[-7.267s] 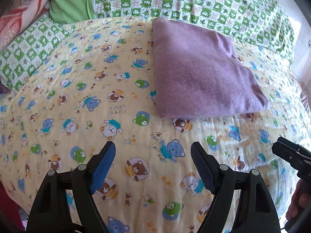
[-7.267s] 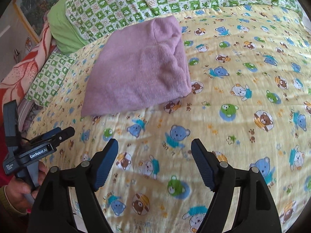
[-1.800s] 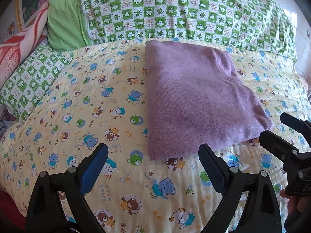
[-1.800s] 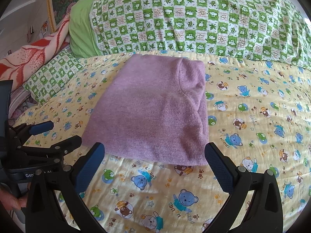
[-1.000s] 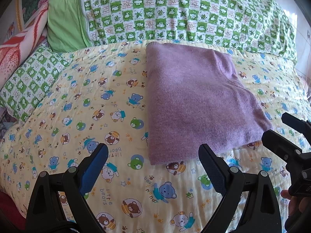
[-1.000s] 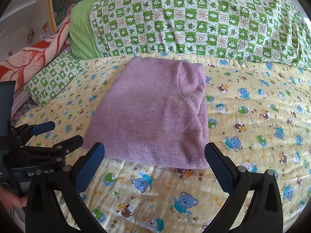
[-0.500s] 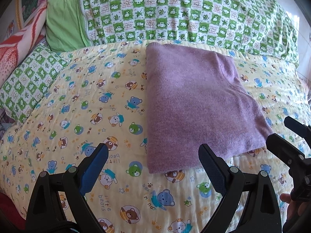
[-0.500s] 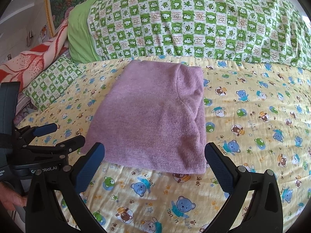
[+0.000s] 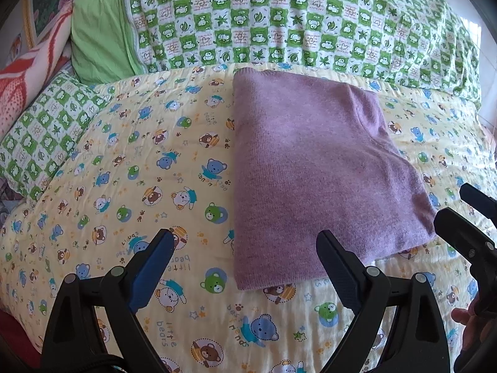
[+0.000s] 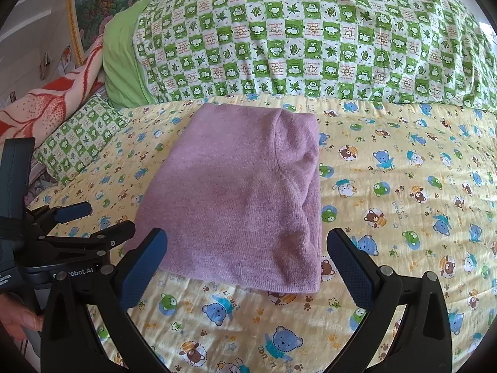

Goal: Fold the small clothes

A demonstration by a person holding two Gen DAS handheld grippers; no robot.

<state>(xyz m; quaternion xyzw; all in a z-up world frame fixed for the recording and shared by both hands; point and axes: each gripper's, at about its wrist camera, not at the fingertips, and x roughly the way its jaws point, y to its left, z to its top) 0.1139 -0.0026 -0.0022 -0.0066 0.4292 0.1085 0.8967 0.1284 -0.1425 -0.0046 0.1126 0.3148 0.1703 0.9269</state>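
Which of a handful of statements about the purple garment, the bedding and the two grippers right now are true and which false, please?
1. The purple garment lies folded on the bear-print quilt. True.
2. The left gripper is shut on the garment. False: its fingers are open and hold nothing.
3. A green checked pillow lies beyond the garment. True.
4. The right gripper holds a sock. False: it is open and empty.
5. The garment is blue. False: it is purple.
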